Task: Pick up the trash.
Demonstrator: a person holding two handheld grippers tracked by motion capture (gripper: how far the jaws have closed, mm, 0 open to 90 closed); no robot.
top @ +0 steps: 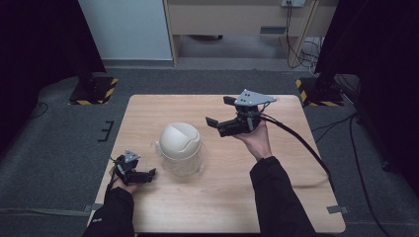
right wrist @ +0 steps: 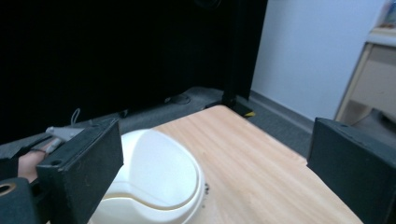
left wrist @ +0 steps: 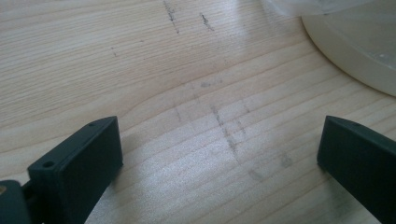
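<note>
Half the white bin [left wrist: 359, 51] cropped.

The left black two-jaw gripper [top: 148, 173] lies low at the near left corner of the light wooden bench [top: 276, 207], jaws wide apart, empty. The right black two-jaw gripper [top: 217, 110] is held higher, above the bench's far middle, tilted, jaws wide apart, also empty.
</note>
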